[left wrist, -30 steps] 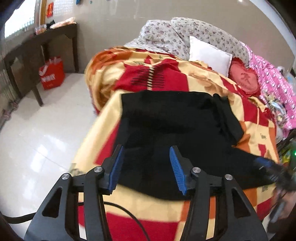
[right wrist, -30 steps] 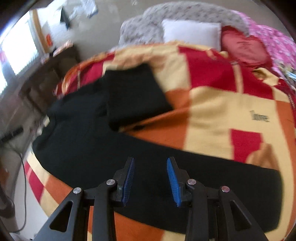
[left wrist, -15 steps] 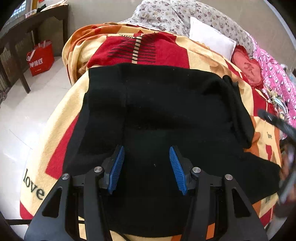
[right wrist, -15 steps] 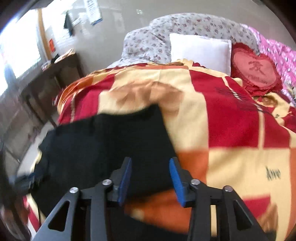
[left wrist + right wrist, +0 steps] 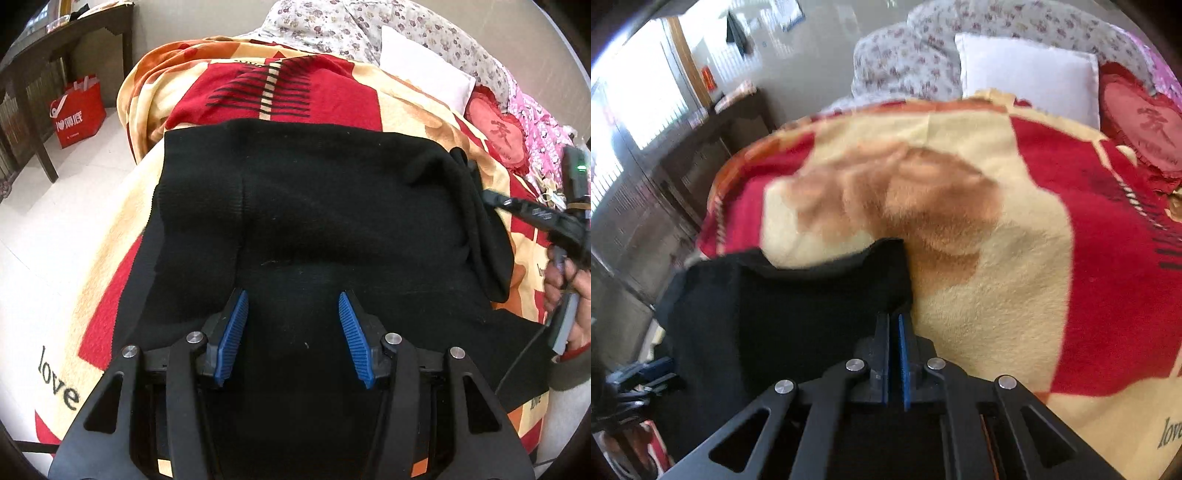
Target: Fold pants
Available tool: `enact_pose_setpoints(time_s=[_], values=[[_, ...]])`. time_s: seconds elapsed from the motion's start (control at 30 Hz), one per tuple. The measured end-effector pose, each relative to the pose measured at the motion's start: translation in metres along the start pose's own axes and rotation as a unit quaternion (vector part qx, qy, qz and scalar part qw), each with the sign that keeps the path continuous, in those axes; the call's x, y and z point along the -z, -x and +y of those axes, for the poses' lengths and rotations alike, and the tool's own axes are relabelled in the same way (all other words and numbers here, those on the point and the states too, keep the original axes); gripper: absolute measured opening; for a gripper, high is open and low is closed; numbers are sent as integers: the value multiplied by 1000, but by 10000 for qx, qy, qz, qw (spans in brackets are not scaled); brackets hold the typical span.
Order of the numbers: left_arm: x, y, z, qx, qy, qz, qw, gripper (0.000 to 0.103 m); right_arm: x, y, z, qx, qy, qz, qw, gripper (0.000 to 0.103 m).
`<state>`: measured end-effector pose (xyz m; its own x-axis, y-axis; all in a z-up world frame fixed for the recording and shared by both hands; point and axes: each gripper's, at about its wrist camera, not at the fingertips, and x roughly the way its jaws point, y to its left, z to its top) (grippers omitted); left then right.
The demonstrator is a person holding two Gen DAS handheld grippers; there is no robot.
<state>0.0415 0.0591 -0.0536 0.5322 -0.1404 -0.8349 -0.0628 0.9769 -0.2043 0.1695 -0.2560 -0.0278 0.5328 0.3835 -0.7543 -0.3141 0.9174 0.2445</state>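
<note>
The black pants (image 5: 314,206) lie on a red, yellow and orange blanket (image 5: 110,280) on a bed, one part folded over the rest. My left gripper (image 5: 291,325) is open and empty, low over the pants' near middle. My right gripper (image 5: 894,321) is shut on the edge of the pants (image 5: 798,306) near the folded corner. In the left wrist view the right gripper (image 5: 491,199) reaches in from the right at the fold's edge, held by a hand (image 5: 569,269).
A white pillow (image 5: 424,70), a floral cover (image 5: 332,26) and a red heart cushion (image 5: 498,129) lie at the head of the bed. A dark wooden table (image 5: 59,48) and a red bag (image 5: 79,110) stand on the tiled floor at the left.
My right gripper moved forward to the folded corner of the pants and shut on its edge. My left gripper moved in low over the pants and stayed open.
</note>
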Motion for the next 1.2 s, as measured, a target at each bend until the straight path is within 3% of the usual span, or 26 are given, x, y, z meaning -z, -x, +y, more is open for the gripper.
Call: enact_pose_setpoints(time_s=[0.13, 0.23, 0.3, 0.5, 0.6, 0.7, 0.8, 0.93, 1.0, 1.1, 1.2], values=[[0, 1, 2, 99, 68, 16, 9999, 51, 5, 63, -28, -49, -751, -928, 9928, 4], [-1, 1, 4, 145, 140, 25, 9998, 51, 14, 100, -53, 460, -1205, -1335, 9826, 4], [-2, 3, 5, 200, 191, 14, 9996, 51, 24, 123, -76, 911, -1695, -1556, 9689, 4], [-6, 3, 6, 243, 227, -2, 9994, 51, 59, 146, -122, 2077, -2544, -1715, 9288, 2], [-7, 3, 6, 219, 235, -3, 9995, 51, 61, 138, -130, 1957, -2534, -1488, 9356, 2], [-10, 7, 9, 258, 297, -71, 9992, 51, 53, 134, -104, 1623, -2119, -1488, 9522, 8], [-17, 8, 14, 330, 374, -74, 9987, 51, 34, 109, -65, 960, -1386, -1162, 9788, 42], [-35, 9, 23, 267, 427, -184, 9986, 51, 17, 76, -1, 268, -196, -753, 9966, 43], [-44, 6, 27, 186, 449, -184, 9987, 57, 4, 55, 38, 6, 694, -530, 9962, 45], [-55, -1, 37, 287, 611, -96, 9977, 61, -12, 24, 84, 139, 1787, -266, 9834, 46], [-66, -8, 42, 364, 692, -28, 9969, 62, -26, -8, 105, -94, 2307, 66, 9730, 46]])
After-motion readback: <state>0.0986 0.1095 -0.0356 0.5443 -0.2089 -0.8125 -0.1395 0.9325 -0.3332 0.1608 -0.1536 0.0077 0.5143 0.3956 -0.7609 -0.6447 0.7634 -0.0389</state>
